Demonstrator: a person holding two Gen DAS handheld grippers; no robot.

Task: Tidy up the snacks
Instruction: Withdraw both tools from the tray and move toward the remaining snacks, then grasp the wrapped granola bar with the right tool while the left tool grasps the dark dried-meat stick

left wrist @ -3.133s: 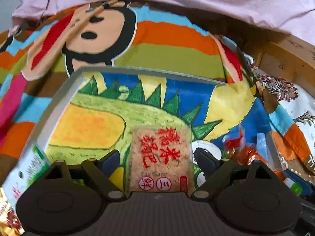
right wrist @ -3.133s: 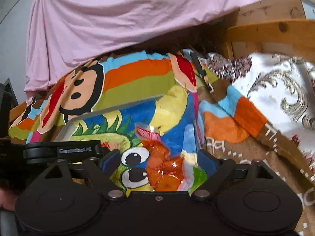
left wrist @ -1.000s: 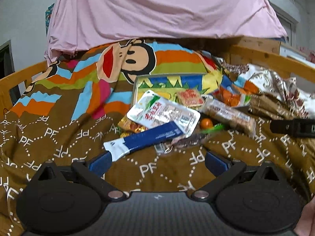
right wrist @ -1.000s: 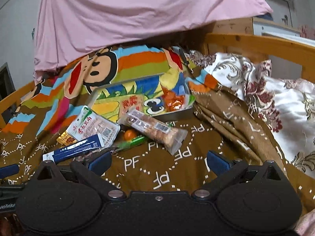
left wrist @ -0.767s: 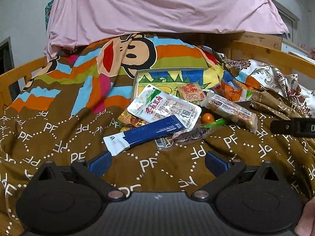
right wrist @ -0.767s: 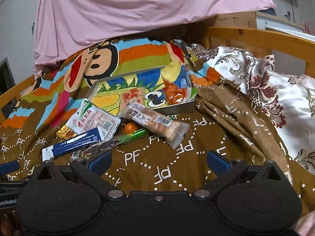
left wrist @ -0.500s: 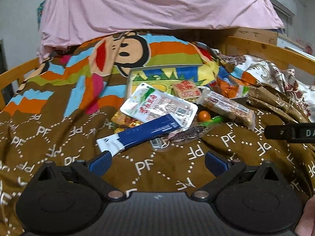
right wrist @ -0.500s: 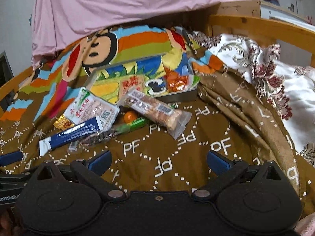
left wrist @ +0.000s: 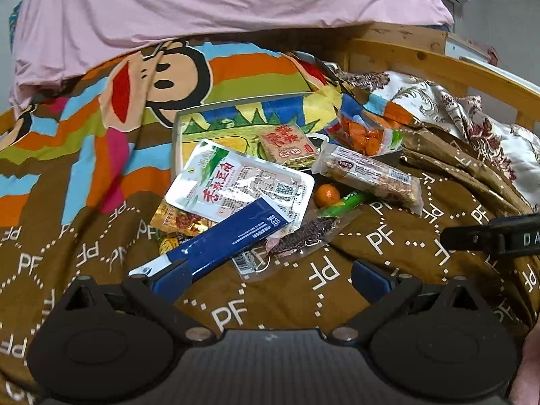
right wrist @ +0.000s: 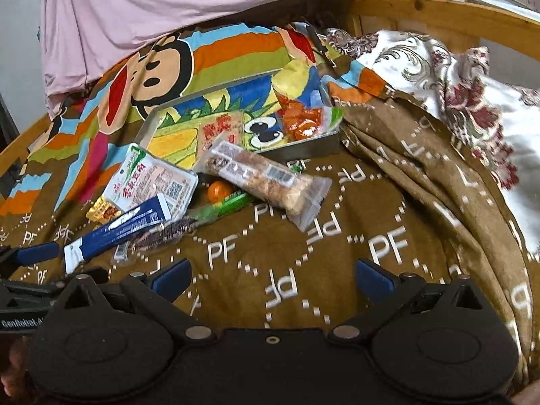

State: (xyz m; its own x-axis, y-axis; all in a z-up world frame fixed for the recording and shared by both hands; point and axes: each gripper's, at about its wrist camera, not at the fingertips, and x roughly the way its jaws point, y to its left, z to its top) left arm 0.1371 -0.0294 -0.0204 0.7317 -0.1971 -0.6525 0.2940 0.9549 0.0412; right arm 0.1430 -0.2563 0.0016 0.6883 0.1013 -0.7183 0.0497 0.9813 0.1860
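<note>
Left gripper (left wrist: 268,275): jaws standing wide apart, grasping nothing, hovering over the brown "PF"-printed blanket (left wrist: 388,239); its left fingertip (left wrist: 170,275) is sitting at the white end of the blue stick packet (left wrist: 219,243), contact not discernible.

Right gripper (right wrist: 271,275): jaws spread wide, empty, hovering over the same blanket short of the snack pile.

Metal tray (left wrist: 176,135), lined with a dinosaur drawing, is lying on the bedding beyond the pile. Inside it:
- Square rice-cracker packet with red characters (left wrist: 287,144), lying flat near the middle.
- Clear bag of orange-wrapped candies (left wrist: 362,135), sitting at the right end.

Loose on the blanket, in front of the tray:
- White tofu-snack pouch with green and red print (left wrist: 236,184), its far end leaning on the tray's near edge.
- Blue stick packet, lying diagonally across the pouch's near corner.
- Gold foil packets (left wrist: 177,221), peeking out beneath the pouch.
- Long clear nut-bar wrapper (left wrist: 369,177), lying partly over the tray's near edge.
- Small orange candy ball (left wrist: 326,195), sitting between pouch and bar.
- Green stick snack (left wrist: 347,200), lying just beside the ball.
- Clear packet with a dark dried strip (left wrist: 303,238), touching the blue packet.

Surroundings: monkey-print striped quilt (left wrist: 162,77), pink sheet (left wrist: 202,3), wooden bed rail (left wrist: 438,67).
</note>
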